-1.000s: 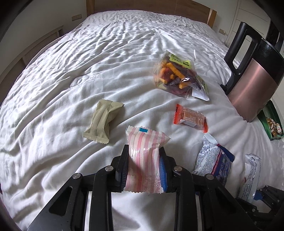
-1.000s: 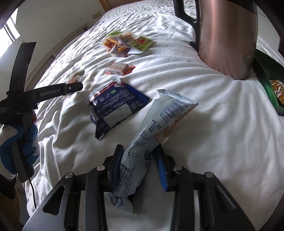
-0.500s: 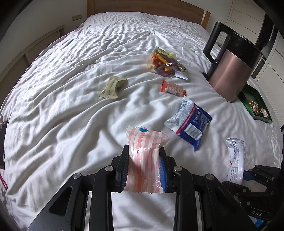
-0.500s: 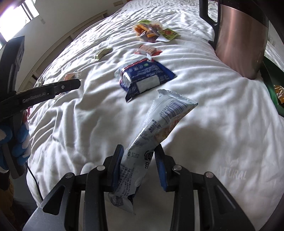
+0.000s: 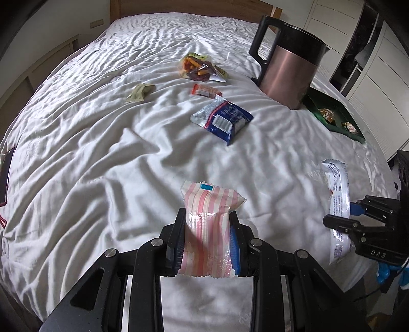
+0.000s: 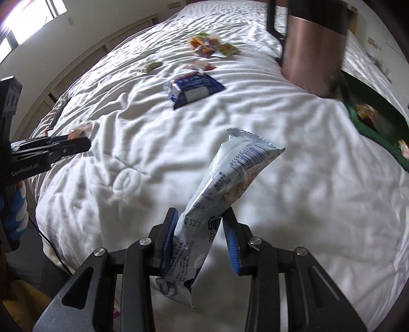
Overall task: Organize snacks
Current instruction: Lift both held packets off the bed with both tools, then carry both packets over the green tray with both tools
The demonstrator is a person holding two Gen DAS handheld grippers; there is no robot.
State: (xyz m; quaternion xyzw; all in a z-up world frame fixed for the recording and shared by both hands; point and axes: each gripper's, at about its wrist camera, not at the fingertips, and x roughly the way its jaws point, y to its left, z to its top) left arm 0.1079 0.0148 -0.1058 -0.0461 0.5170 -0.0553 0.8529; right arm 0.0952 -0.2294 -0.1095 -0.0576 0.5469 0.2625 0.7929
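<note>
My left gripper (image 5: 207,236) is shut on a pink-and-white striped snack pack (image 5: 208,227), held above the near part of the white bed. My right gripper (image 6: 202,236) is shut on a long pale-blue snack bar (image 6: 225,189), which sticks up and tilts right; it also shows at the right edge of the left wrist view (image 5: 337,201). On the bed lie a blue-and-white packet (image 5: 222,118), an orange wrapped bar (image 5: 205,90), a beige packet (image 5: 140,92) and a clear bag of orange snacks (image 5: 199,67). A green tray (image 5: 334,115) holds a few wrapped sweets.
A copper-coloured kettle (image 5: 288,63) with a black handle stands on the bed beside the green tray. The wooden headboard (image 5: 191,6) is at the far end. White cupboards (image 5: 370,58) are to the right. The bed's near edge (image 6: 76,250) drops to the floor.
Both grippers have pulled back and up from the bed with their snacks still held; the loose packets now look farther away. The right view has swung so the tray shows more.
</note>
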